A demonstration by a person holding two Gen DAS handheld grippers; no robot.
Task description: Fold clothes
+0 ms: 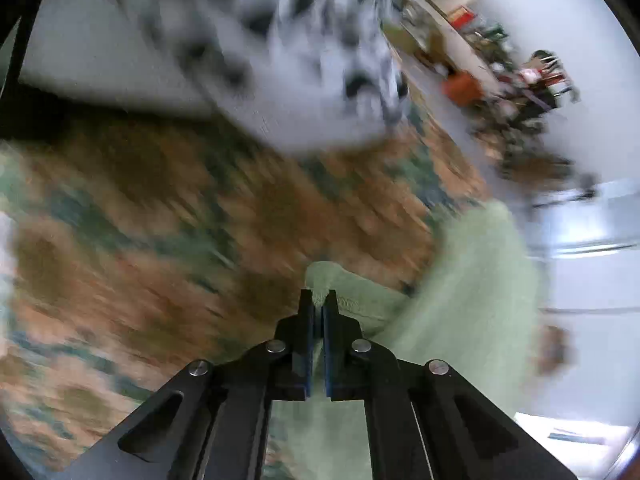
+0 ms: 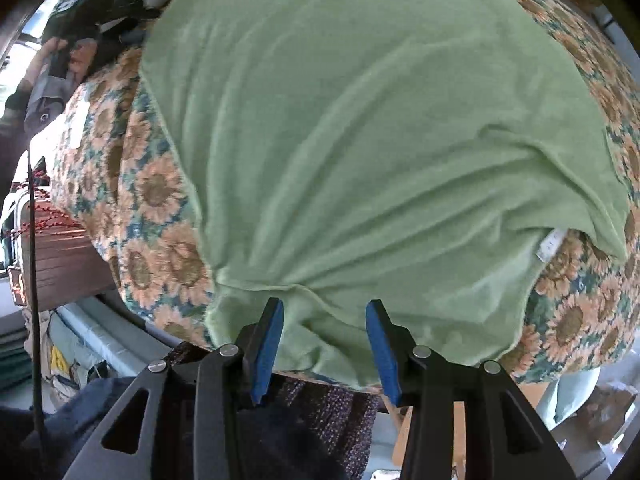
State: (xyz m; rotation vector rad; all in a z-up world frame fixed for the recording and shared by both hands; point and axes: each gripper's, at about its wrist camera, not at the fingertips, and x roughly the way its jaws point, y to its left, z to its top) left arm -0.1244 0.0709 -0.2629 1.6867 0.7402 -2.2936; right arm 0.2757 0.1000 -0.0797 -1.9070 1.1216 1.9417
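A light green garment (image 2: 360, 140) lies spread over a sunflower-print cover (image 2: 156, 196) in the right wrist view. My right gripper (image 2: 325, 308) is open, its blue pads either side of the garment's bunched near edge. In the blurred left wrist view, my left gripper (image 1: 319, 296) is shut on a fold of the green garment (image 1: 472, 296), which trails to the right and under the fingers, above the sunflower cover (image 1: 200, 220).
A black-and-white spotted cloth (image 1: 304, 40) lies on a grey surface beyond the cover. Cluttered shelves (image 1: 516, 80) stand at the far right. A dark patterned fabric (image 2: 320, 408) and a wooden edge (image 2: 60, 264) lie below the cover's near side.
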